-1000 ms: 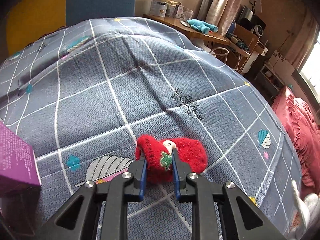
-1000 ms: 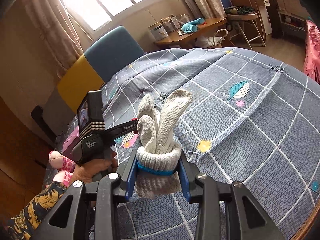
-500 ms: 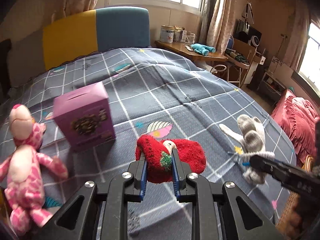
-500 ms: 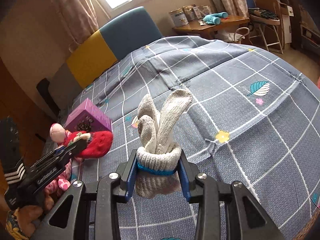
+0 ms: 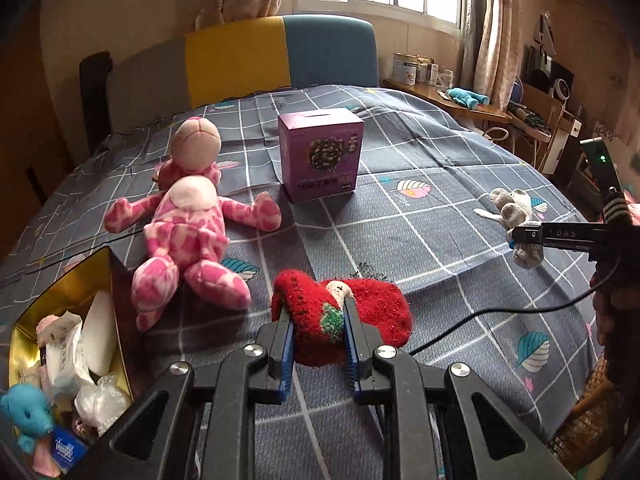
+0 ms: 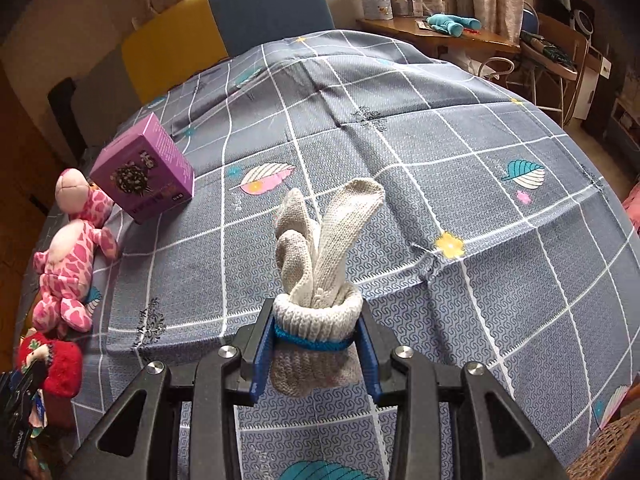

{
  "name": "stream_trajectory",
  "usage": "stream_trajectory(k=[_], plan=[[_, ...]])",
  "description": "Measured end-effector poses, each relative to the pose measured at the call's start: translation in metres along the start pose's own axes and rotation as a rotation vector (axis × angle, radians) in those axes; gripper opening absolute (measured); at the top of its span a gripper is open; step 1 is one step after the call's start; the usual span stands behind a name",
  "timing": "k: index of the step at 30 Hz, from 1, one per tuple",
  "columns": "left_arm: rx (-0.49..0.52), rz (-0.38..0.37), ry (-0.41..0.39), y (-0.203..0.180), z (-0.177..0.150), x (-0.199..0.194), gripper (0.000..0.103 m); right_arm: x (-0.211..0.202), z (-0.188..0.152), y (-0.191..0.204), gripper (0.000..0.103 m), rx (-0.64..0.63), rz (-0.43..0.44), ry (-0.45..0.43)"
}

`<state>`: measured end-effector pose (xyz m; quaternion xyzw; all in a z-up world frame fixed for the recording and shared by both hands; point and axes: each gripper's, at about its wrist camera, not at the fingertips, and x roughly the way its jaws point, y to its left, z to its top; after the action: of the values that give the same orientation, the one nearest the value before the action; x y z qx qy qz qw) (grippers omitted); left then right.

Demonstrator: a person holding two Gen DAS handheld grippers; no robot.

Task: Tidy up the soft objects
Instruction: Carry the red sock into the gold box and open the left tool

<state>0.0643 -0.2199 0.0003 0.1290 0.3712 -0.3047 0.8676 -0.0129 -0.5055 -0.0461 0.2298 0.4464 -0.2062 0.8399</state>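
Observation:
My left gripper (image 5: 318, 322) is shut on a fuzzy red sock (image 5: 372, 308) with a small doll face, held above the grey checked bedspread. In the right wrist view that red sock (image 6: 60, 364) shows at the far left edge. My right gripper (image 6: 316, 332) is shut on a rolled white knit glove (image 6: 320, 272) with a blue cuff band, its fingers sticking up. The same glove (image 5: 516, 216) hangs in the right gripper at the right of the left wrist view. A gold-lined box (image 5: 44, 304) holding several soft items sits at the lower left, just left of the red sock.
A pink spotted plush toy (image 5: 188, 232) lies on the bed beside the box. A purple carton (image 5: 322, 154) stands upright mid-bed. A black cable (image 5: 480, 320) trails across the bedspread (image 6: 480, 160). A desk (image 6: 440, 36) with tins and a blue plush stands beyond the bed.
My left gripper has swung left with the red sock, bringing the purple carton, the pink plush and then the gold-lined box into view. The right gripper has rolled and shifted a little with the glove.

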Motion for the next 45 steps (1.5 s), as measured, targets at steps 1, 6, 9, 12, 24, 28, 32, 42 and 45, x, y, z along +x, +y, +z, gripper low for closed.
stream_trajectory(k=[1,6,9,12,24,28,32,42,45], plan=[[0.002,0.005,0.0,0.002,-0.005,-0.004,0.021,0.002,-0.001,0.002,0.037,-0.011,-0.007,0.009],[-0.023,0.015,0.002,0.011,-0.024,-0.016,0.021,0.017,-0.005,0.013,0.037,-0.074,-0.069,0.066],[-0.043,0.018,0.008,0.019,-0.031,-0.021,0.021,0.027,-0.009,0.019,0.037,-0.114,-0.096,0.116],[-0.064,0.022,0.008,0.027,-0.036,-0.026,0.021,0.038,-0.014,0.023,0.037,-0.148,-0.133,0.163],[-0.143,0.037,-0.041,0.063,-0.046,-0.053,0.021,0.053,-0.024,0.032,0.045,-0.219,-0.203,0.226],[-0.169,0.045,-0.056,0.075,-0.05,-0.062,0.021,0.051,-0.022,0.028,0.045,-0.199,-0.191,0.221],[-0.186,0.06,-0.067,0.085,-0.055,-0.068,0.021,0.049,-0.02,0.028,0.044,-0.204,-0.197,0.21],[-0.238,0.113,-0.073,0.114,-0.071,-0.08,0.021,0.043,-0.026,0.037,0.043,-0.24,-0.222,0.196],[-0.254,0.123,-0.072,0.12,-0.076,-0.083,0.021,0.041,-0.025,0.038,0.042,-0.246,-0.229,0.183]])
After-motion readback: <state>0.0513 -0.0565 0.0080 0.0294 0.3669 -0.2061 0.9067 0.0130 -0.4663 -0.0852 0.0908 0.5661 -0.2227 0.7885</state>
